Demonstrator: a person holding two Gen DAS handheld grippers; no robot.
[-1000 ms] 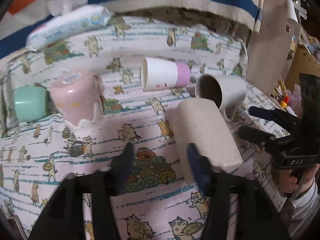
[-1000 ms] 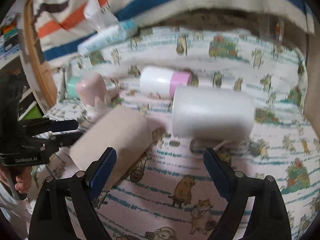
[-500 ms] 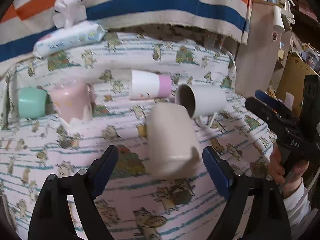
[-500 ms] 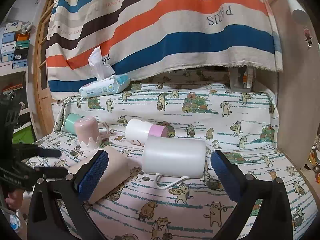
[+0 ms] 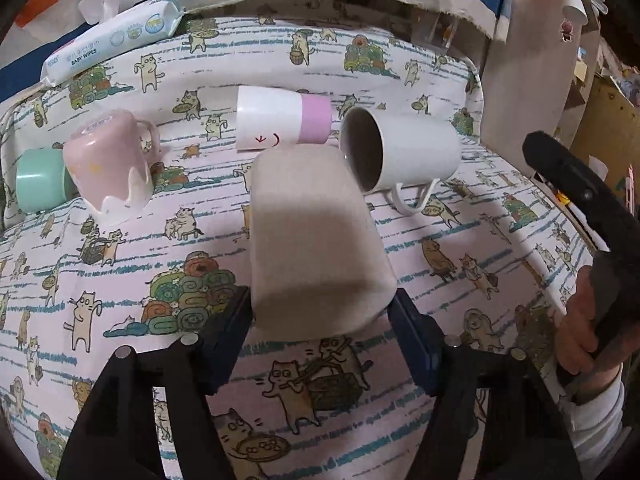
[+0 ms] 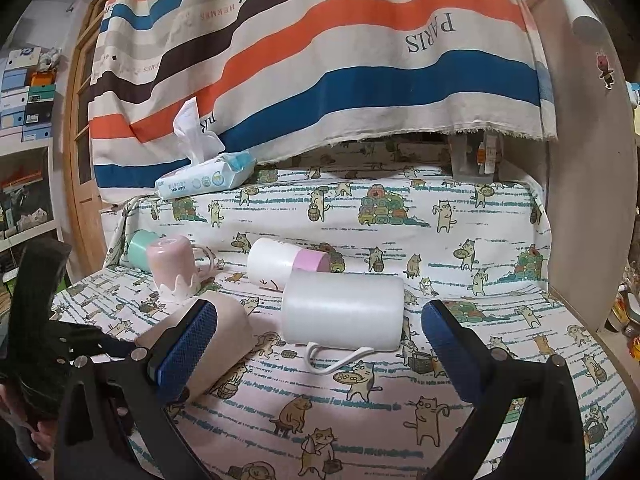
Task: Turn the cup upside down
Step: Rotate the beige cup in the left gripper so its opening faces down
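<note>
A beige cup (image 5: 316, 240) lies on its side on the cat-print cloth, its near end between the blue pads of my left gripper (image 5: 320, 316). The pads touch or nearly touch its sides. It also shows in the right wrist view (image 6: 224, 332), partly behind my right gripper's left finger (image 6: 188, 344). A white mug (image 5: 404, 152) with a thin handle lies on its side behind it, mouth facing left; it also shows in the right wrist view (image 6: 344, 312). My right gripper (image 6: 320, 344) is open and empty, in front of the white mug.
A white-and-pink cup (image 5: 284, 120) lies on its side at the back. A pink cup (image 5: 108, 168) stands upside down beside a green cup (image 5: 40, 184) at the left. A baby wipes pack (image 5: 112, 40) sits on the raised back ledge. A striped cloth (image 6: 320, 60) hangs behind.
My left gripper moved forward and narrowed around the beige cup's near end. My right gripper backed off and rose, staying open.
</note>
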